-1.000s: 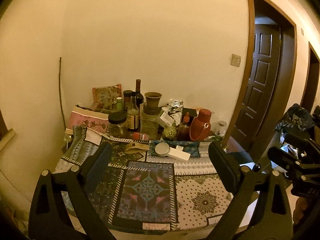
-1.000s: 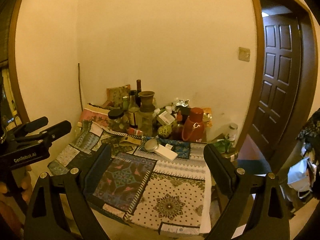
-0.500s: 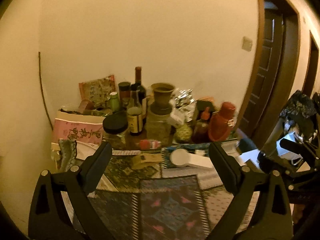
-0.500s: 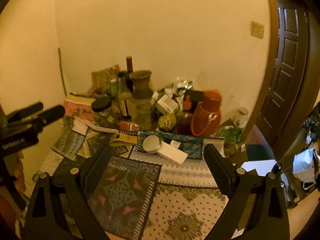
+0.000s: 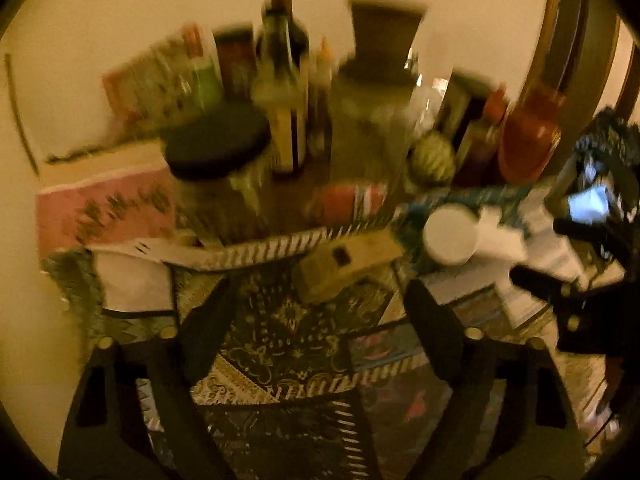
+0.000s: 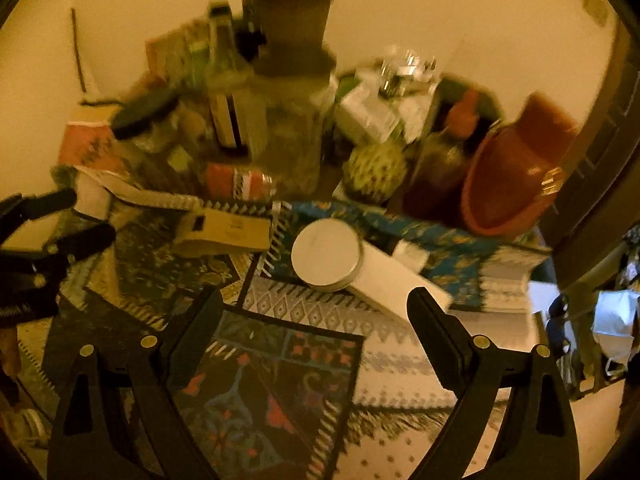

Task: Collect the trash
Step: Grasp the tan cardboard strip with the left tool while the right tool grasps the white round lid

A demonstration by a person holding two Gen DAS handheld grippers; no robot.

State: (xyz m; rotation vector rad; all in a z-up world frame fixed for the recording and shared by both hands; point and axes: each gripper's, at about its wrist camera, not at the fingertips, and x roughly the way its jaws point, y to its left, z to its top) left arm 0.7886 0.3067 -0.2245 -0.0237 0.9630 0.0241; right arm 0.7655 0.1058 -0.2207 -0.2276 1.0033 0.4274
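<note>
We hold both grippers tilted down over the cluttered tabletop [image 6: 400, 340], which suits a pick from above. The left gripper [image 5: 316, 316] has its jaws apart but closing, nothing between them yet; just beyond them, at twelve o'clock, lies the flattened tan cardboard carton [image 5: 348, 260], which we judge to be the trash it is lined up for. The right gripper [image 6: 316, 314] has its jaws wide apart and empty, and at twelve o'clock from them sit the round silver tin lid [image 6: 326, 254] and the long white rectangular box [image 6: 394, 284], the lid resting partly on the box; these look like the right hand's likely picks. The loose pieces lie on the near, open part of the tabletop, while the kept things stand crowded at the far edge against the wall: a dark glass wine bottle [image 5: 282, 92], a glass jar with a black lid [image 5: 218, 168], a red plastic thermos jug [image 6: 516, 168], a green scaly fruit [image 6: 374, 170] and a small red-capped bottle lying on its side [image 6: 240, 182]. Patterned woven cloths [image 6: 276, 392] overlap across the surface. The room is dim and yellow-lit, with a plain cream wall [image 5: 100, 12] and a dark brown wooden door [image 6: 604, 152] at three o'clock.
</note>
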